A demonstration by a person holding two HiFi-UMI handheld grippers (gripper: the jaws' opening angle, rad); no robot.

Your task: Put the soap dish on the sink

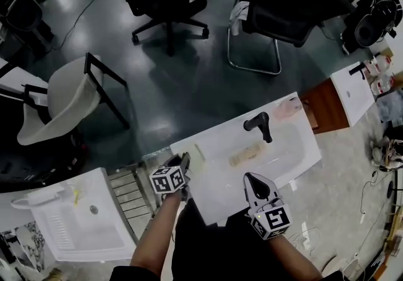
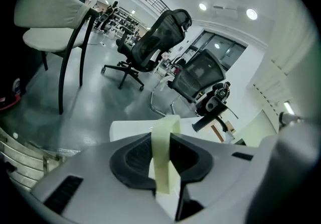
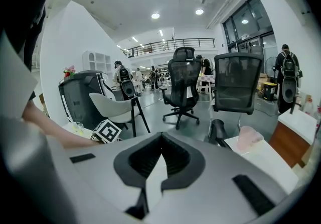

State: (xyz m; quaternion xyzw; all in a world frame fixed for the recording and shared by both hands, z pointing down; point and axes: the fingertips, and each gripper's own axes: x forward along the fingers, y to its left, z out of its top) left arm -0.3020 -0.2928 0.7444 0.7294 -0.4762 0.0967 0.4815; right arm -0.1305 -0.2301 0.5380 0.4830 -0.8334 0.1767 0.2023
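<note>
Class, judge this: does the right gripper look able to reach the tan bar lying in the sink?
Probably yes. The right gripper is at the sink's near edge, empty, with the tan bar just ahead and nothing between them; its shut fingers would need opening first.

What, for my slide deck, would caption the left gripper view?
Left hand-held gripper clamps a pale green soap dish edge-on, white sink and black faucet beyond.
</note>
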